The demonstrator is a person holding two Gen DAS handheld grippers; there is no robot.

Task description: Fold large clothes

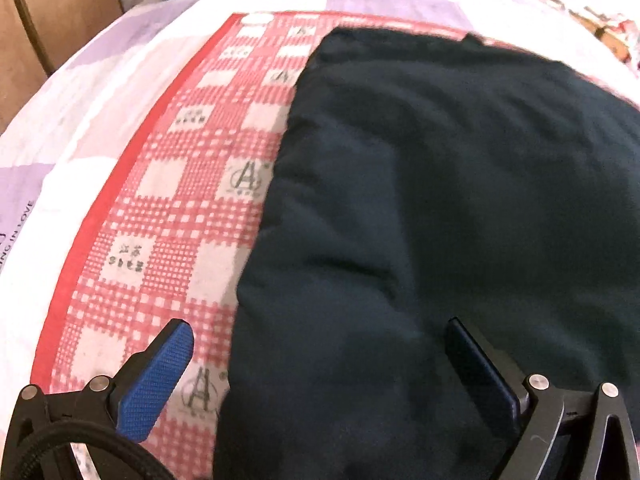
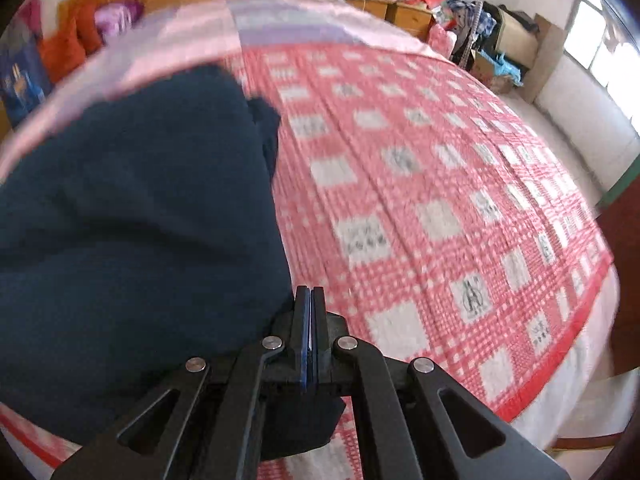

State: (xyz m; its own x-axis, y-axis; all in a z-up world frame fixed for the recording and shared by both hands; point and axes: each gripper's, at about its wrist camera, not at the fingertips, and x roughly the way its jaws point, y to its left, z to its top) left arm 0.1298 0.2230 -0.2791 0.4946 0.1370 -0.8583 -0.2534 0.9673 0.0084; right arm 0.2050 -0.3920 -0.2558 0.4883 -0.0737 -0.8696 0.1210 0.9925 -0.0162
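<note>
A dark navy garment (image 1: 440, 208) lies folded on a red-and-white checked cloth (image 1: 172, 208) spread over the bed. My left gripper (image 1: 316, 340) is open, its blue fingers (image 1: 160, 376) wide apart, straddling the garment's near left edge just above it. In the right wrist view the same garment (image 2: 132, 220) fills the left half, on the checked cloth (image 2: 432, 184). My right gripper (image 2: 307, 300) is shut at the garment's near right edge. A dark flap of it hangs under the jaws; whether fabric is pinched between the pads is hidden.
A white and lilac bedsheet (image 1: 80, 128) borders the checked cloth. Cardboard (image 1: 48, 20) stands beyond the bed's left edge. Orange and purple pillows (image 2: 80, 36) lie at the wooden headboard. Boxes and clutter (image 2: 492, 44) stand by the window at right.
</note>
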